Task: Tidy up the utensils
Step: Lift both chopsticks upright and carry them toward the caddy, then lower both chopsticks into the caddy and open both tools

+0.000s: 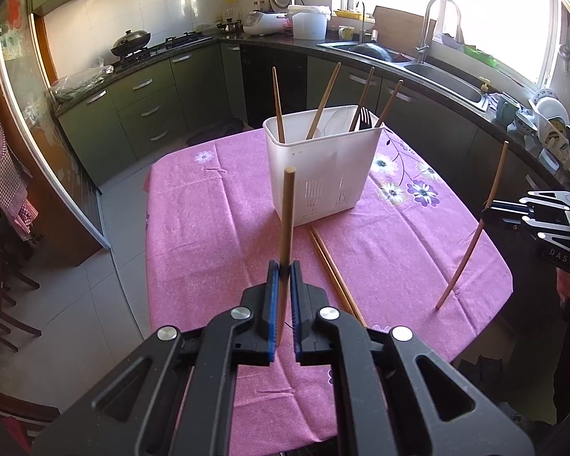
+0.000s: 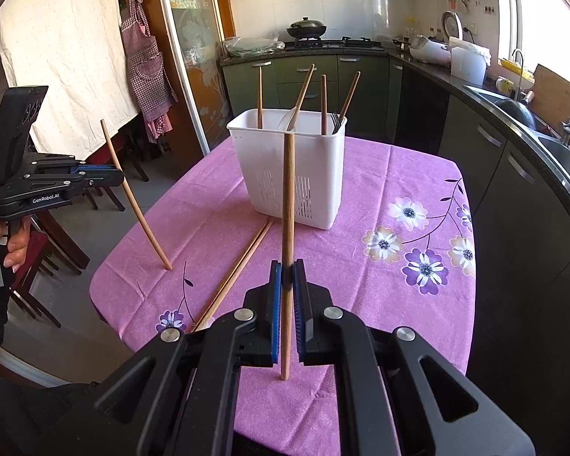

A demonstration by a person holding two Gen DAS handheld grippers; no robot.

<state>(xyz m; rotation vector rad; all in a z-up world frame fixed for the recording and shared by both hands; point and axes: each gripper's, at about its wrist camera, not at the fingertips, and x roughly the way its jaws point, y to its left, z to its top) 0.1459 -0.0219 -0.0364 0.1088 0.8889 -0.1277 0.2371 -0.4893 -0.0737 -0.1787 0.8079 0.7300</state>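
Kitchen, pink flowered tablecloth (image 1: 216, 205) over a small table, green cabinets behind. White slotted caddy (image 1: 323, 167) stands upright near the far middle of the cloth; four chopsticks and a fork already lean inside it. Left gripper (image 1: 284, 268) clamped on one chopstick (image 1: 288, 212), stick near vertical, top end in line with the caddy's front wall. Right gripper (image 2: 287, 269) likewise clamped on its own chopstick (image 2: 288, 205), also near upright. Caddy lies straight ahead of and beyond both grippers, mouth facing up; neither looks clearly nearer, I cannot say which. Both sticks' long axes already roughly match the opening, so I judge the next move is forward over the rim, then down. Loose pair (image 2: 233, 269) lies flat on the cloth in front of the caddy
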